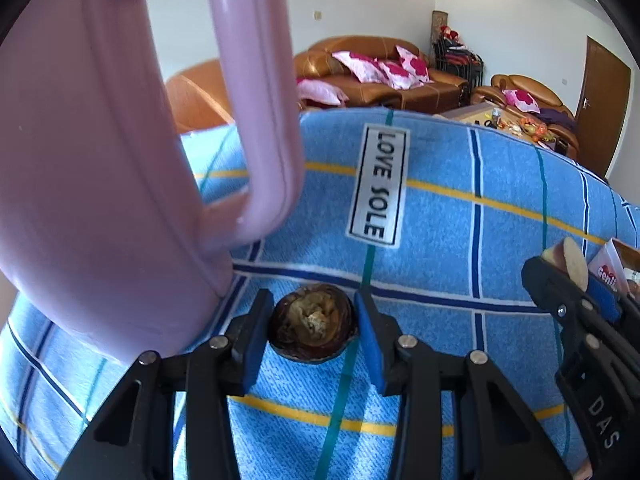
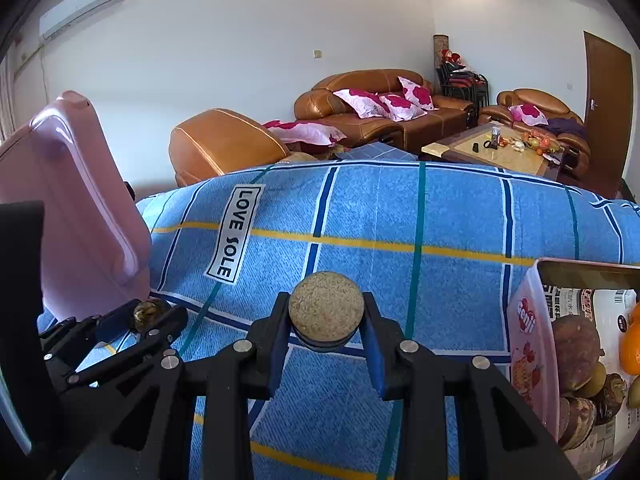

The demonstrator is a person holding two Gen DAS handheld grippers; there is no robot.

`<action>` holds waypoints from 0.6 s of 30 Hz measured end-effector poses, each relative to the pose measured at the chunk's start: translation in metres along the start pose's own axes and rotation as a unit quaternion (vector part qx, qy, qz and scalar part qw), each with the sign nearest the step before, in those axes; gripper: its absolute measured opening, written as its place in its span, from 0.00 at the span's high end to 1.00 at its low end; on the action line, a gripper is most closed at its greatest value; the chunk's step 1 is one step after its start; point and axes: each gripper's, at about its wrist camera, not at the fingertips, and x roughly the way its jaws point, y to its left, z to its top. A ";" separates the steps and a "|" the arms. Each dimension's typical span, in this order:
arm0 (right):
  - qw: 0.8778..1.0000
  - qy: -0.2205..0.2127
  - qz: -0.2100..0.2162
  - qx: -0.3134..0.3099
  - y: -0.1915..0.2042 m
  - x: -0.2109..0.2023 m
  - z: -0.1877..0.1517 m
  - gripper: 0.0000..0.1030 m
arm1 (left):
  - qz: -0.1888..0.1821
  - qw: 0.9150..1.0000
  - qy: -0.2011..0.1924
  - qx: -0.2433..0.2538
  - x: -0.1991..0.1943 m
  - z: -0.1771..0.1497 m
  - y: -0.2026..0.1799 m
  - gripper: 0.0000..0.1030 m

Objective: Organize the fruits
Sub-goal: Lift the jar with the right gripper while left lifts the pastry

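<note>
Between the blue pads of the left gripper (image 1: 314,332) sat a dark, shrivelled fruit husk (image 1: 313,326), pinched at its sides and carried clear above the blue plaid tablecloth (image 1: 440,232), presumably so it could be sorted with the rest. Just beside it on the right, the right gripper (image 2: 326,322) was likewise closed narrow on a round, tan, rough-faced fruit half (image 2: 326,311), cut face toward the camera, lifted off the cloth. Both loads looked bound for a container. Close at the left stood a pink plastic basket (image 1: 92,200) with a tall loop handle, tilted, its wall almost against the left gripper's finger; that handle could snag a careless swing. At the right edge of the cloth a printed fruit box (image 2: 532,332) already held a brown fruit, husks and something orange. Farther across lay the "LOVE SOLE" label (image 2: 234,236), and beyond the table a brown leather sofa (image 2: 360,120) with pink cushions and a cluttered coffee table (image 2: 460,152).
</note>
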 end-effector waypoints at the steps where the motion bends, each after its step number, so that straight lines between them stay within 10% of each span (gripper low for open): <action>1: 1.000 0.002 -0.002 -0.001 0.000 0.000 0.001 0.65 | -0.006 1.000 0.003 -0.006 0.001 -0.001 0.002 0.58; 18: 0.998 -0.041 -0.022 -0.034 0.008 -0.040 -0.021 0.65 | -0.031 0.999 -0.007 -0.044 -0.022 -0.032 0.004 0.58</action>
